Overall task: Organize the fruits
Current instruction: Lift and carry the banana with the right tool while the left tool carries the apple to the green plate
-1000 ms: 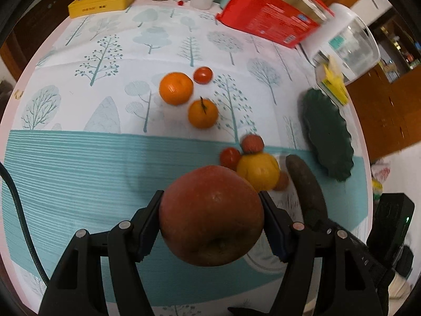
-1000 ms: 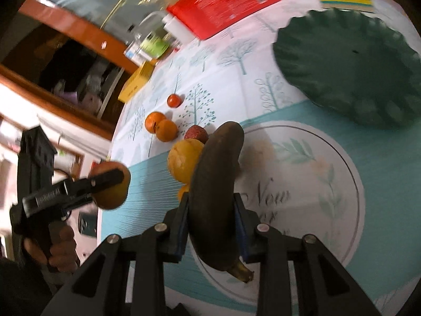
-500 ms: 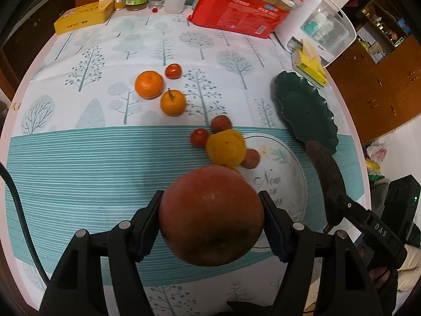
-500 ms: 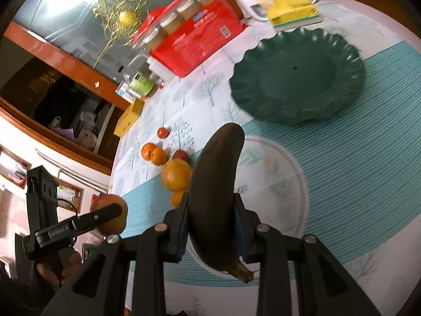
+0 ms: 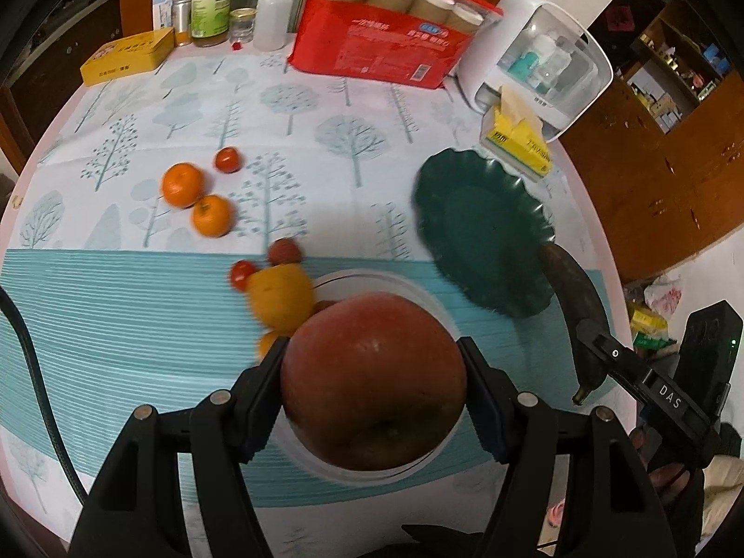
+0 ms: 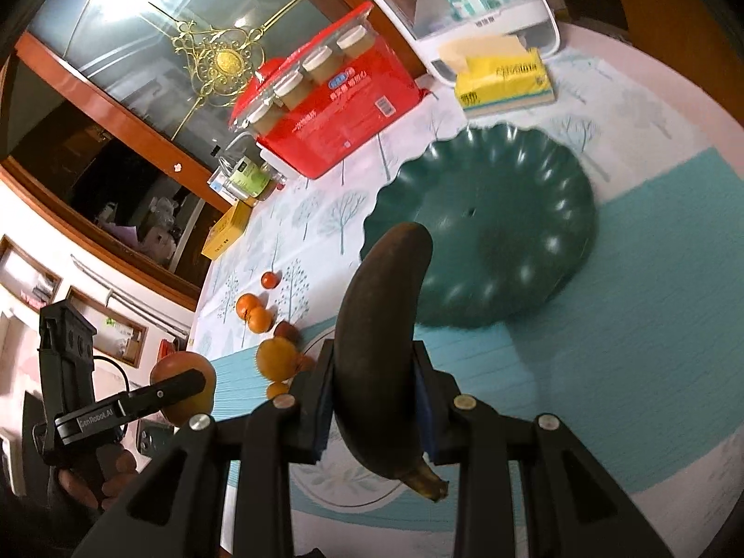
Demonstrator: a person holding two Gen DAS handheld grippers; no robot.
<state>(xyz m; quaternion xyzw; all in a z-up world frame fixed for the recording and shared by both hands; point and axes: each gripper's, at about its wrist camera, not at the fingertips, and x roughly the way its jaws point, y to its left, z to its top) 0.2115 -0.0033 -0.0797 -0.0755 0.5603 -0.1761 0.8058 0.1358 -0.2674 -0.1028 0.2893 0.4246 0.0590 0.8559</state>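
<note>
The left gripper (image 5: 374, 383) jaws hug a red apple (image 5: 372, 379). The right gripper (image 6: 374, 402) jaws squeeze a dark banana (image 6: 379, 348), pointing lengthwise at the empty green plate (image 6: 525, 297) just ahead

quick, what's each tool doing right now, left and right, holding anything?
Left tool: closed on the red apple, held above the table.
Right tool: closed on the dark, overripe banana, near the green plate.

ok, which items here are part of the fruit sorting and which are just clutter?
Job:
apple in left gripper
dark banana in right gripper
green plate
loose oranges and tomatoes

Clutter:
red pack
yellow tin
tissue pack
bottles
</note>
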